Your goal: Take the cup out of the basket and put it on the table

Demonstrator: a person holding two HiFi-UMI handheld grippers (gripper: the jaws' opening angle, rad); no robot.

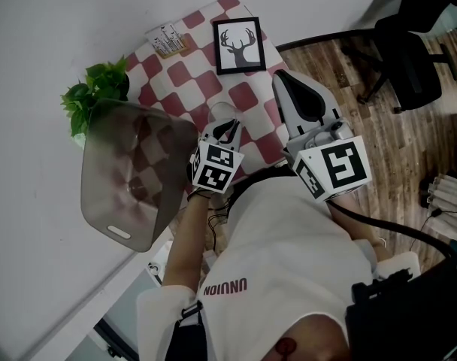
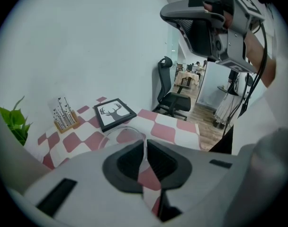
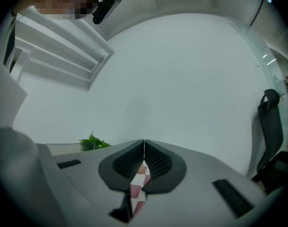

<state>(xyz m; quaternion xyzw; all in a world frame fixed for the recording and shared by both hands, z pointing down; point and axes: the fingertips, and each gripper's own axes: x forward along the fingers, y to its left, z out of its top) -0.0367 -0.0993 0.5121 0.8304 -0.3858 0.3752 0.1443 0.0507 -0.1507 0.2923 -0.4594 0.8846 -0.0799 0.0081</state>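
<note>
Grey left claw (image 2: 145,144): clenched on the thin rim wall of the clear cup (image 2: 119,136), which is out of the basket (image 1: 127,179) and over the table (image 1: 206,89) middle.
Right claw (image 3: 144,148): closed, empty.
Risk: rim-only pinch; cup may swing, slip or land tilted.
Hidden: cup base behind jaws; table contact unclear.

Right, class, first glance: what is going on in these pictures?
A person works with a claw in each hand. The left claw is shut on the rim of a clear cup, holding it over the checkered table, outside the grey basket. Whether it rests there is unclear. The right claw is shut and empty.
</note>
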